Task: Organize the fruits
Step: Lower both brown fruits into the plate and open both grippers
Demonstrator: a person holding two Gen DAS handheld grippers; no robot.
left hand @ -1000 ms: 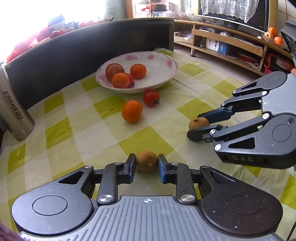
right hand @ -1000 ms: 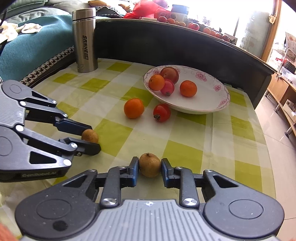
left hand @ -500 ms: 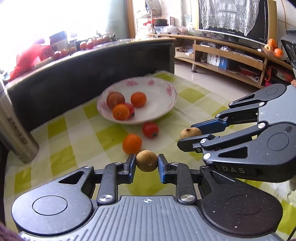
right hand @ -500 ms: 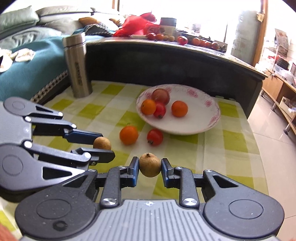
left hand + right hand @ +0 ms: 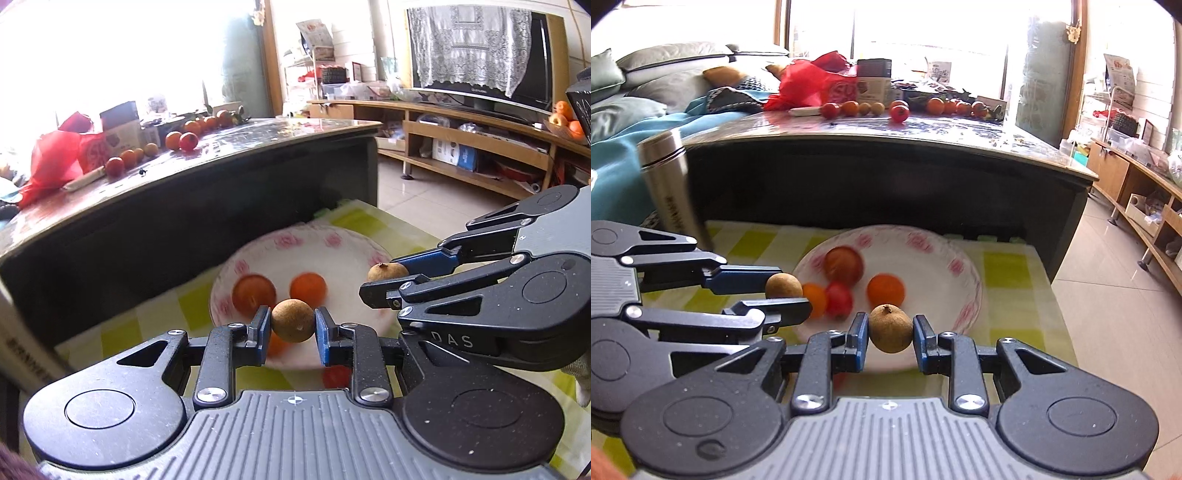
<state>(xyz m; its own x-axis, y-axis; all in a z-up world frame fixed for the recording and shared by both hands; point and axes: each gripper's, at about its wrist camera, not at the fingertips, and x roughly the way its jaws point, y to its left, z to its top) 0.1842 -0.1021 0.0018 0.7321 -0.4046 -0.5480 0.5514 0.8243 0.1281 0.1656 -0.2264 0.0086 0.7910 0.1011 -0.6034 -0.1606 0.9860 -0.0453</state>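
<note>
Both of my grippers are loaded, each with one small brown fruit pinched between its blue pads. Starting at the left, my left gripper (image 5: 292, 329) is closed down to the width of a round brown fruit (image 5: 293, 320), which sits squarely between the fingertips and clear of the cloth. From the right wrist camera that same gripper (image 5: 788, 293) reaches in from the left edge, its fruit (image 5: 783, 286) held just at the near-left rim of the bowl.

Past it stands a steel flask (image 5: 670, 184), upright on the yellow-and-white checked tablecloth (image 5: 1004, 266), well to the left of the bowl and blurred in this view.

In the middle lies the white bowl with pink flowers (image 5: 964, 267). Inside it I can see a large reddish fruit (image 5: 844, 265), a small orange one (image 5: 813, 300) touching a small red one (image 5: 839, 298), and another orange (image 5: 885, 290) a little apart to their right. They are all soft with blur.

Further right, my right gripper (image 5: 890, 334) is closed on a second brown fruit with a small stem nub (image 5: 890, 328), hanging over the near rim of the bowl. The left wrist camera shows this gripper (image 5: 386, 278) coming in from the right, its fruit (image 5: 388, 270) above the bowl's right side.

Behind everything runs a dark curved table (image 5: 923, 192) with more loose fruit along its top.
</note>
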